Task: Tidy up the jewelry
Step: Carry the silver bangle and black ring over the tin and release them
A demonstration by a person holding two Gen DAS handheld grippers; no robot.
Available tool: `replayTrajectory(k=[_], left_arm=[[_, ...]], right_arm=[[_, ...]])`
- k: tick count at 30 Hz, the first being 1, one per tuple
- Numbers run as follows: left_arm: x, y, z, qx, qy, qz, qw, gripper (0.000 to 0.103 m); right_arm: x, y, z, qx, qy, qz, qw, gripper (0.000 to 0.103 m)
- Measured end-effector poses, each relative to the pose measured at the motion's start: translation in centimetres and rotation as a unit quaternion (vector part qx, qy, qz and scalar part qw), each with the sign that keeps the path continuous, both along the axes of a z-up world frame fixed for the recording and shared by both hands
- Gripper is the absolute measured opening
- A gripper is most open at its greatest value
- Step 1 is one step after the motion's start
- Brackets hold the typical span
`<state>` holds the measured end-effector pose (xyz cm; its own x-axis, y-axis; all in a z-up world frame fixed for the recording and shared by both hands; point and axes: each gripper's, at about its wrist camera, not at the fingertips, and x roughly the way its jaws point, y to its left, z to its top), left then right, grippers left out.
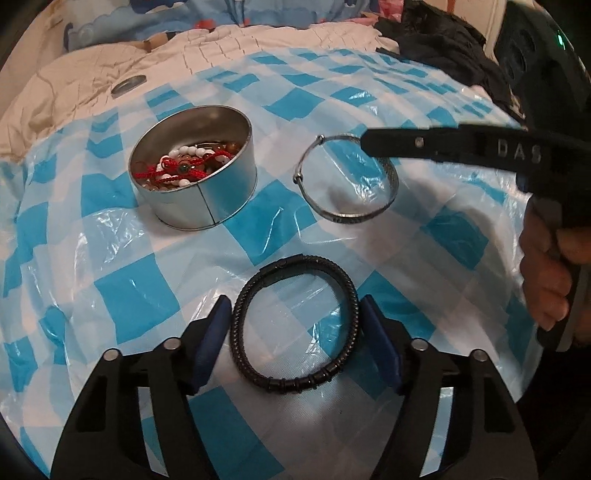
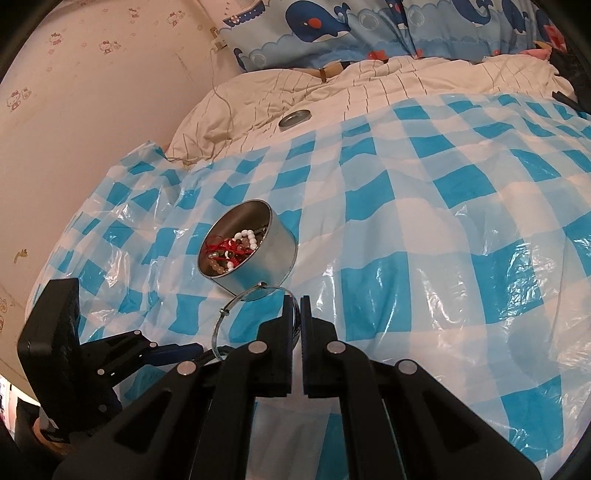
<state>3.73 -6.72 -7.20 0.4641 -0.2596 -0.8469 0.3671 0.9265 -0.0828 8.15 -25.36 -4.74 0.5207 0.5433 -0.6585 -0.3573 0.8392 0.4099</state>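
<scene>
Both jaw pairs are read first: those of the left gripper are set apart on either side of the black braided bracelet, while those of the right gripper are pressed together on the silver bangle. Whether the left blue pads touch the braided band cannot be told; they sit just beside it.

A blue-and-white checked plastic sheet is spread over a cream quilt, and a whale-patterned cloth is seen behind. On the sheet a round metal tin is placed, open at the top. White beads, brownish beads and red cord are held inside it.

The black braided bracelet is laid flat on the sheet, nearer the left camera than the tin. In the left wrist view, the silver bangle is seen to the right of the tin, its far edge caught in the right gripper's closed tips. Beyond the sheet, a small flat metal disc is left on the quilt.
</scene>
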Motion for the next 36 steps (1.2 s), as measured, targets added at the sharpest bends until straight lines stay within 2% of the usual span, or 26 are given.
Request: replayTrajectory(k=[5,9,12,15,20,23,25,28,33,36], left_arm=[[0.0,2.1,3.0,-0.029,-0.030,0.021,0.9989,0.065],[0.3,4.4,5.7,-0.053,-0.071,0.060,0.9943,0.065],[1.7,4.8,6.5,-0.050,-0.089,0.086,0.9911,0.065],[3.8,4.6,6.6,-0.069,-0.092,0.105,0.9878,0.066],[7.9,4.5,5.5,-0.114,-0.097,0.162,0.9755,0.069],[9.7,5.8,4.4,-0.160,-0.075,0.199,0.9640,0.071],[9.4,6.5,4.5,-0.180,-0.071,0.205,0.9593,0.072],[8.7,7.3,5.3,-0.191,-0.076,0.205,0.9570,0.077],[6.4,10.1,6.6,-0.231,-0.083,0.235,0.9405,0.081],[4.5,12.0,7.2,-0.230,-0.086,0.263,0.9330,0.084]], right_arm=[[-0.2,-0.5,0.5,0.010,-0.013,-0.011,1.000,0.004],[-0.1,-1.3,1.1,0.026,-0.021,-0.024,0.999,0.004],[-0.2,-1.6,1.5,0.032,-0.027,-0.029,0.999,0.004],[-0.3,-1.6,1.7,0.031,-0.030,-0.030,0.999,0.004],[-0.1,-1.4,2.0,0.028,-0.036,-0.027,0.999,0.004],[-0.2,-1.2,2.1,0.026,-0.038,-0.024,0.999,0.004],[-0.3,-0.9,2.1,0.021,-0.041,-0.021,0.999,0.004],[-0.4,-0.1,2.3,0.012,-0.046,-0.014,0.999,0.004],[-0.1,2.0,2.8,-0.009,-0.059,0.001,0.998,0.004],[0.7,3.7,3.3,-0.018,-0.070,0.011,0.997,0.004]])
